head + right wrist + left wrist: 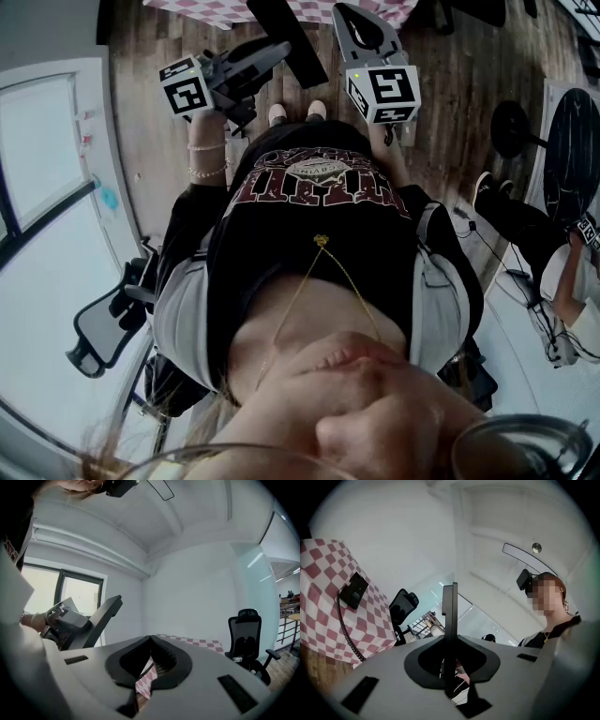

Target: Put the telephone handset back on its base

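A black telephone part lies on the pink-and-white checkered tablecloth, and its coiled cord hangs down the cloth's side. I cannot tell whether it is the handset or the base. My left gripper is held level at waist height, pointing toward the table, and its black fingers show edge-on as one thin blade with nothing seen on them. My right gripper is beside it, also aimed at the table and holding nothing I can see. Both are well short of the telephone.
A black office chair stands right of the table, and another chair is behind me on the left. Someone sits at the far right near a round black stand base. A window is on the left wall.
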The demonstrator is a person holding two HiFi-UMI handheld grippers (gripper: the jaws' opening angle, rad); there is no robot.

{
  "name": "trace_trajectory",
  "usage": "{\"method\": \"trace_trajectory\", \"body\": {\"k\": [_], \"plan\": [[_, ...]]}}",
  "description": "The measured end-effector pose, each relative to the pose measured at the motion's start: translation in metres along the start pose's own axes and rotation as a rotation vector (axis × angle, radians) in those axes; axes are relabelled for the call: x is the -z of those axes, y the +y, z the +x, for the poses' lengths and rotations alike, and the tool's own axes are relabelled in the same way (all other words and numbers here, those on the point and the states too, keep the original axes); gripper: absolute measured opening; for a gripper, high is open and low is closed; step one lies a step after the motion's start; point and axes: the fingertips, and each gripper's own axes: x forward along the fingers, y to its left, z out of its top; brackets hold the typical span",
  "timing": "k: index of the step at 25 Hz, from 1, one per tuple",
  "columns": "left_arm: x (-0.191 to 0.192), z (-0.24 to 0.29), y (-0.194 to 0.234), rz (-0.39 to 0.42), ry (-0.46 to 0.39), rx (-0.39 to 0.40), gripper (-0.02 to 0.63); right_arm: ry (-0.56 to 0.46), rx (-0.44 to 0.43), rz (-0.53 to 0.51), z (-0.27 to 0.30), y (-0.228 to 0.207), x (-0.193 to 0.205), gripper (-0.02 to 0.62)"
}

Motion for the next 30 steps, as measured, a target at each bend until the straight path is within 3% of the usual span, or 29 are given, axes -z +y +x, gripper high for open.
{"method": "trace_trajectory", "body": {"k": [14, 30], "plan": [[0.005, 0.025, 0.015, 0.006, -0.013, -0.054, 0.078, -0.009, -0.054, 0.035, -0.003, -0.025, 0.008, 0.021], [0.002, 0.026, 0.018, 0.007, -0.005, -0.054, 0.078, 0.0, -0.077, 0.024, -0.003, -0.014, 0.008, 0.021]]}}
